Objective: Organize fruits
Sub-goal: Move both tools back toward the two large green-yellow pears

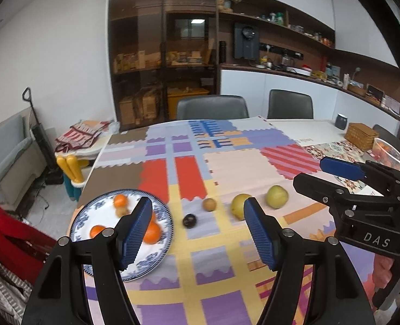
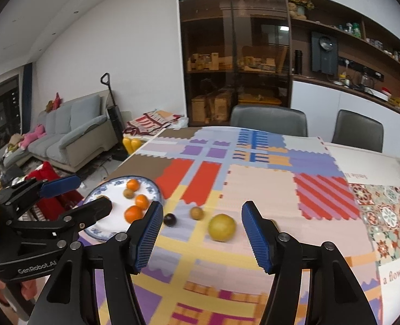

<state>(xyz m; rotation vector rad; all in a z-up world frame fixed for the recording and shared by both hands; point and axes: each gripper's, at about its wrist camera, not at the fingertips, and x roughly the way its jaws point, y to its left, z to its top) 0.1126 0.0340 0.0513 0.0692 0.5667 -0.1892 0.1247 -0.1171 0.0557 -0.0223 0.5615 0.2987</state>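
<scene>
A blue-patterned white plate (image 1: 91, 214) (image 2: 105, 189) sits at the table's left edge and holds three oranges (image 1: 152, 233) (image 2: 133, 213) and a small brown fruit (image 2: 129, 193). On the cloth to its right lie a dark plum (image 1: 189, 220) (image 2: 170, 219), a small brown fruit (image 1: 209, 204) (image 2: 196, 213), a yellow fruit (image 1: 239, 205) (image 2: 222, 227) and a green-yellow fruit (image 1: 277, 196). My left gripper (image 1: 197, 233) is open and empty above the plum. My right gripper (image 2: 202, 235) is open and empty above the yellow fruit; the left wrist view shows it at the right (image 1: 319, 174).
A patchwork cloth (image 1: 227, 168) covers the table. A wicker box (image 1: 361, 132), a dark mug (image 1: 341, 121) and a clear tub (image 1: 389, 153) stand at the far right. Two chairs (image 1: 212, 107) stand behind the table. A sofa (image 2: 70, 130) is at the left.
</scene>
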